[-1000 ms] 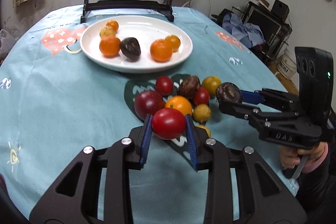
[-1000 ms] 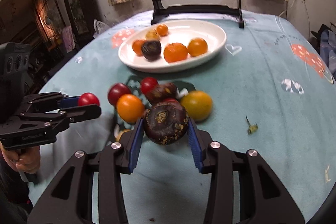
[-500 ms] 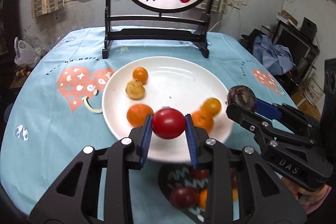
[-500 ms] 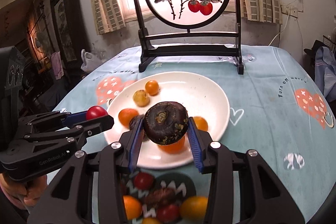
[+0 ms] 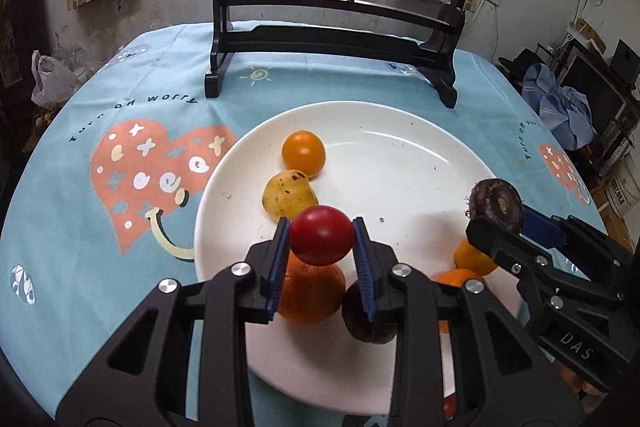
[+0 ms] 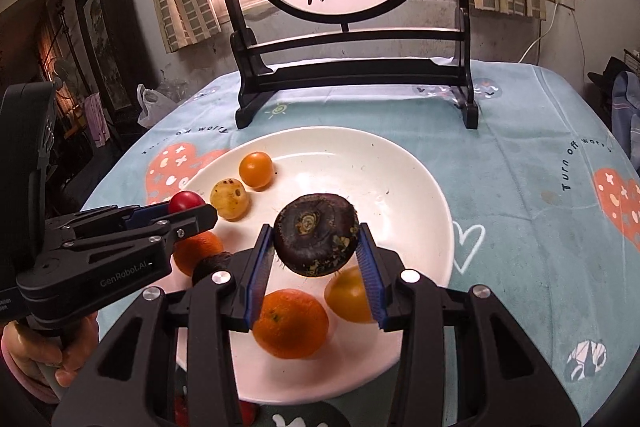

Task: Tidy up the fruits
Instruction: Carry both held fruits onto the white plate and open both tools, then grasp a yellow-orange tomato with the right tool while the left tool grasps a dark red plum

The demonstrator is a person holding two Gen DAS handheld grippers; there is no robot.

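Both tongs are loaded and poised over the plate (image 5: 420, 163), so the step in hand looks like the drop-off: two fruits are about to join those already gathered there. In the left wrist view the left tongs (image 5: 321, 247) are clamped on a red fruit (image 5: 321, 240) at the centre of the frame, above an orange (image 5: 310, 297) and a dark fruit (image 5: 366, 323) that lie near the plate's lower edge; a yellow fruit (image 5: 289, 195) sits just beyond the pads, with a small orange fruit (image 5: 303, 153) behind it. At the right of that frame the right tongs (image 5: 500, 223) grip a dark round fruit (image 5: 496, 203) over the plate's right side. The right wrist view confirms this hold: the pads press both flanks of the dark round fruit at the centre of the frame, with an orange (image 6: 290, 323) and a yellow-orange fruit (image 6: 348, 297) on the plate below it. The upper half of the plate is bare, and that seems the sensible target. The next move probably calls for lowering each fruit onto open white surface instead of onto its neighbours, then parting the pads gently, since round fruit may roll toward the rim or knock the others. A few red fruits show on the desk (image 6: 520, 147) at the bottom edge of the frame, off the plate, so more sorting likely remains.
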